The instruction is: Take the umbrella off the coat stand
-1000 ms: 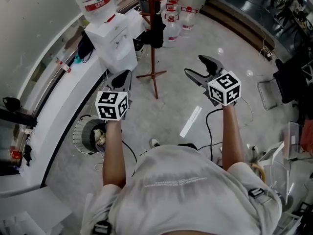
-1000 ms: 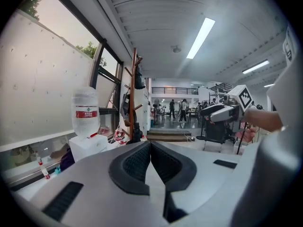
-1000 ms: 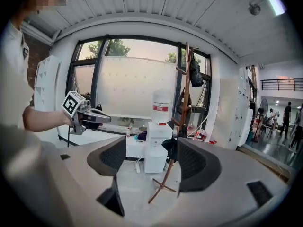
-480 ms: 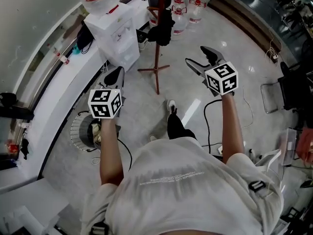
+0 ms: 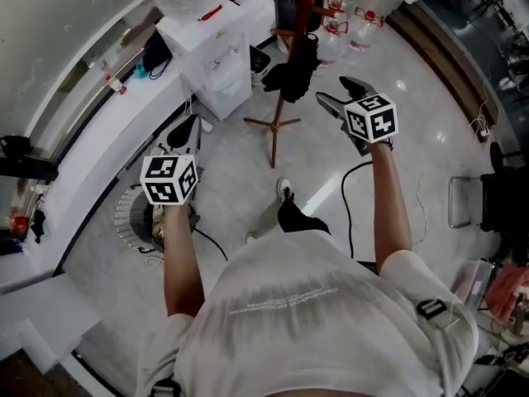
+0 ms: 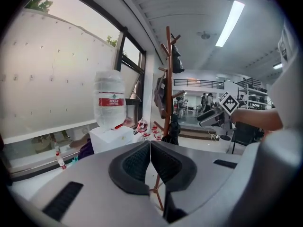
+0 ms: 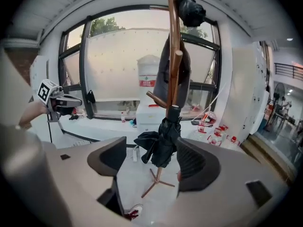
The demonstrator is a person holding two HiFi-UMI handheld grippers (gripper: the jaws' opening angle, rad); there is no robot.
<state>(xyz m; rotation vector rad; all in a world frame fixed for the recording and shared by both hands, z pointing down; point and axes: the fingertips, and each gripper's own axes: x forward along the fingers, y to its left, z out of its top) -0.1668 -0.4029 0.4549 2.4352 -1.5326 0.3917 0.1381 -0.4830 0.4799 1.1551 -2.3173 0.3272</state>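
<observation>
A white water dispenser [image 5: 213, 64] stood just left of the coat stand [image 5: 274, 143]. The folded black umbrella [image 5: 293, 71] hung from a low peg on the stand. The right gripper [image 5: 333, 89] was near the stand's right side. Its jaws were wide apart and closing on nothing, and the umbrella hung ahead of the gap. The left gripper [image 5: 189, 126] was farther off to the stand's left, with its jaws together and empty.

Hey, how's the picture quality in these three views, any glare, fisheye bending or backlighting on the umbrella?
Head view: evenly lit, the white counter bows with wide-angle curve, the umbrella dark but readable. Left gripper view: heavy fisheye, black corners, the ceiling light glares. Right gripper view: the bright window backlights the coat stand, leaving the umbrella near silhouette.
</observation>
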